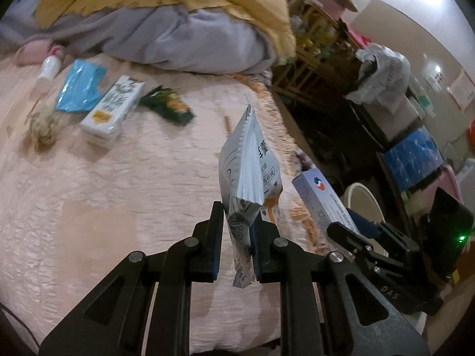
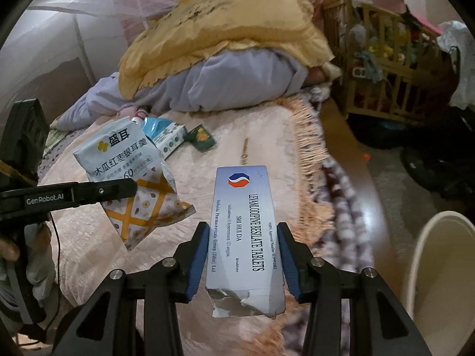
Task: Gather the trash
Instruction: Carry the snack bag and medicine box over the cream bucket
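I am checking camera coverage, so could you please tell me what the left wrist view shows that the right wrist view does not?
Only the left wrist view shows the white bottle and the blue bins. Only the right wrist view shows the snack pouch's printed front and a hand. Both show the tablet box, green packet, milk carton and pale bin.

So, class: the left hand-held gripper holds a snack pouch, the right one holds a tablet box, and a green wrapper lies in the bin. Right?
Not quite. The right wrist view shows the green wrapper lying on the bedspread, not in the bin. The left hand-held gripper does hold the snack pouch; the right hand-held gripper holds the tablet box.
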`<state>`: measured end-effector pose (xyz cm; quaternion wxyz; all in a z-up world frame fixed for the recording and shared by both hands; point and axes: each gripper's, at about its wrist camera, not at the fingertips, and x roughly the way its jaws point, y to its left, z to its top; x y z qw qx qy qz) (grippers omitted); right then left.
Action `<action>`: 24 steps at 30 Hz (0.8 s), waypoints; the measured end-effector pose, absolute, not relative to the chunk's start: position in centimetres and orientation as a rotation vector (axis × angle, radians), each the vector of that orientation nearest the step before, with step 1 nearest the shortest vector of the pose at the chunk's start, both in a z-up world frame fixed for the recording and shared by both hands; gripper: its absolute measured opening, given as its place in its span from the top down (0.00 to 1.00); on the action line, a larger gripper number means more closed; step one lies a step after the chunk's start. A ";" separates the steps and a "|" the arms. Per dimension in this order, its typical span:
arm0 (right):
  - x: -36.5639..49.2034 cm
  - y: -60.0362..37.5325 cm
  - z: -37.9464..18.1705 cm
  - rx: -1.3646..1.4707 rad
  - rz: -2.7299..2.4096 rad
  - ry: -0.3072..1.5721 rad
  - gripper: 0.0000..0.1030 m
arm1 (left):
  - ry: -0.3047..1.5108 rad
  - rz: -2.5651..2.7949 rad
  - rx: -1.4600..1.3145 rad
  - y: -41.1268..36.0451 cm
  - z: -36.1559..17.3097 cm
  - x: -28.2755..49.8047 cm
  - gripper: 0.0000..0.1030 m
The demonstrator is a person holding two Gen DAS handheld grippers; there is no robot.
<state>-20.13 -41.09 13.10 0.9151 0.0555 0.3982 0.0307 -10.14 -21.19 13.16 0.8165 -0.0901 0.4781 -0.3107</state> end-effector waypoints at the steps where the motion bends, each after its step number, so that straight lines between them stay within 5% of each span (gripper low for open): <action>1: -20.4 -41.4 13.3 0.113 0.056 0.817 0.57 | 1.017 -0.672 -0.182 -21.8 13.3 -10.4 0.86; 24: -29.7 -53.6 15.0 0.220 -0.223 0.758 0.57 | 0.980 -0.893 0.031 -37.6 15.4 -16.8 0.86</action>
